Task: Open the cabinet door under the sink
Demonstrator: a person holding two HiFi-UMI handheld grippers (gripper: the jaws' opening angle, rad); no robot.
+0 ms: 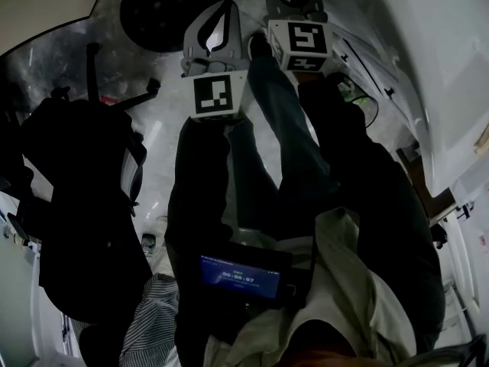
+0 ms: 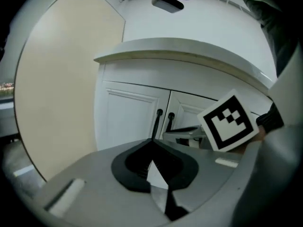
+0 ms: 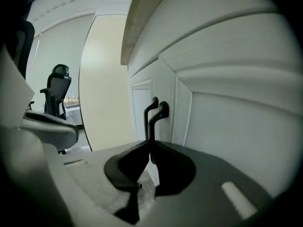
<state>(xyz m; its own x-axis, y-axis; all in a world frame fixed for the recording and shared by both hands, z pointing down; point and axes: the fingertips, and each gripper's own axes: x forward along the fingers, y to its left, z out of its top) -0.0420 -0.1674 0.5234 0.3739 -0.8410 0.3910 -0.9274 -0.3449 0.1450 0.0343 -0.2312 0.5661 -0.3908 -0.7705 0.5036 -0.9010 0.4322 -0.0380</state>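
Now right claw [image 3: 150, 148], nearly closed, pinches the cabinet handle [image 3: 161, 111]

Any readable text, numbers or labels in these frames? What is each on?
Small dark device with a blue screen: a row of pale digits, too blurred to read.
Left gripper's marker cube: black-and-white square pattern, no words.
Right gripper's marker cube: black-and-white square pattern, no words.
White cabinet doors and black handles: no print visible.

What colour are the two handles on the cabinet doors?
The handles are black, clearest in the right gripper view.
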